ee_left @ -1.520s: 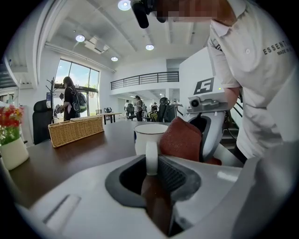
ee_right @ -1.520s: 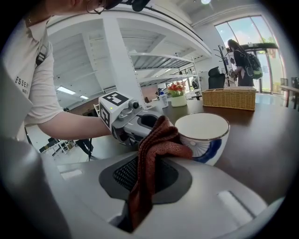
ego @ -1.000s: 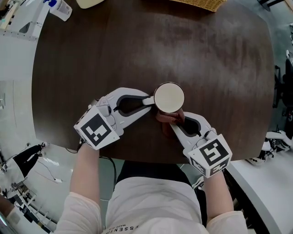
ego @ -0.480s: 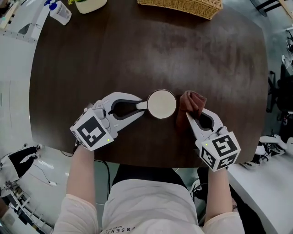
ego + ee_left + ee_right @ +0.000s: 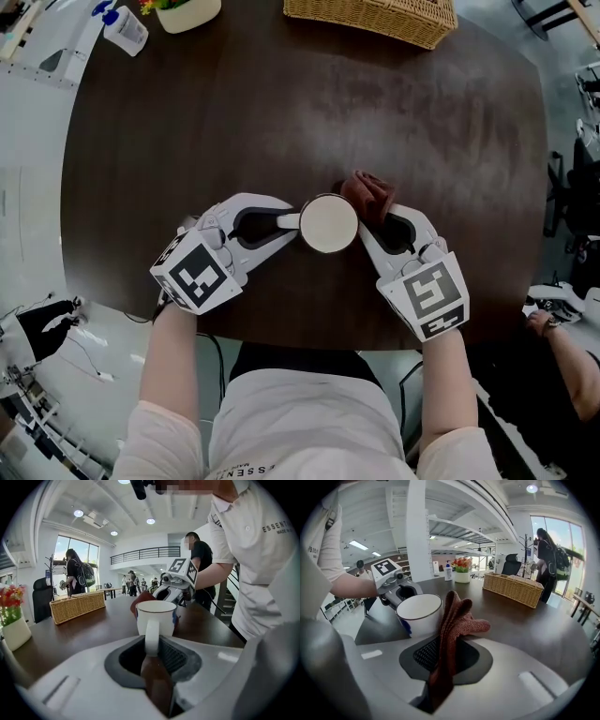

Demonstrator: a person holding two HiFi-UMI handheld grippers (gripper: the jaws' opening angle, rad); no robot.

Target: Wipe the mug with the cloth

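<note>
Gripping the rigid mug (image 5: 329,223) by its handle (image 5: 151,637) in our left gripper (image 5: 289,221); right gripper (image 5: 373,223) pinches the limp cloth (image 5: 367,192).

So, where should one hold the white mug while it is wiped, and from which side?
By its handle, coming from the person's left. The mug stands upright with the handle sticking out sideways toward the left gripper, whose jaws are shut on it. This leaves the round wall free for the cloth in the right gripper.
</note>
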